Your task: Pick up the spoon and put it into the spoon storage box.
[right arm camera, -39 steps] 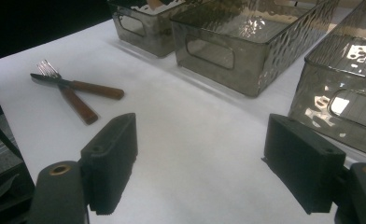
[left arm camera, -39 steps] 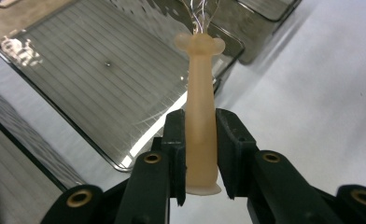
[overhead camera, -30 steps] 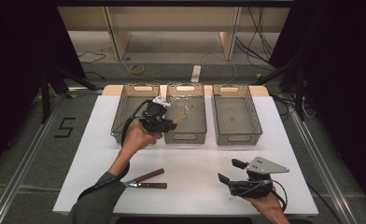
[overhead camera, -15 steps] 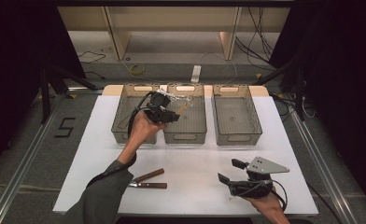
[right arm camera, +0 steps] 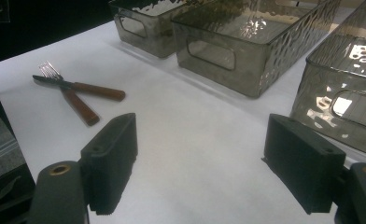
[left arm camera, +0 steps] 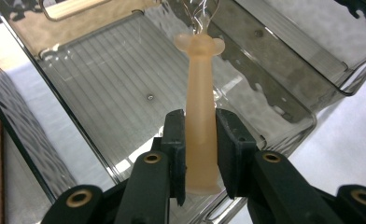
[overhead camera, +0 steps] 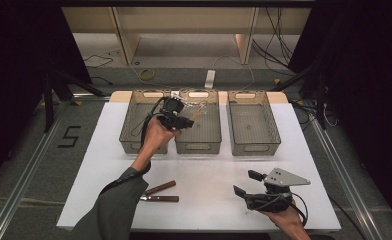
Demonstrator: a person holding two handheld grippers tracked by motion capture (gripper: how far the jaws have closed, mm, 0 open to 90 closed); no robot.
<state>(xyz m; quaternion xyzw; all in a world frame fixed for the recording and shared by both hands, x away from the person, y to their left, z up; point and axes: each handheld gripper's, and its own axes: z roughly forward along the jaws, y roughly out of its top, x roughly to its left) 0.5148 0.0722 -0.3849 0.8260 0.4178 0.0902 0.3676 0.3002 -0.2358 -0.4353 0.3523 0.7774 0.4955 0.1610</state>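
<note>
Whisk handle [left arm camera: 200,126] clamped between left tongs [left arm camera: 200,154], over middle bin [overhead camera: 199,145].

A pale peach whisk handle [left arm camera: 200,116] with silvery wire loops is being gripped between black jaws trimmed with brass-coloured rivets. Three smoky grey, see-through bins [overhead camera: 249,120] with rippled walls and ribbed floors are being shown on a white table [overhead camera: 209,175]. A knife [right arm camera: 80,87] and fork [right arm camera: 69,95] with reddish-brown handles are being displayed beside them.
</note>
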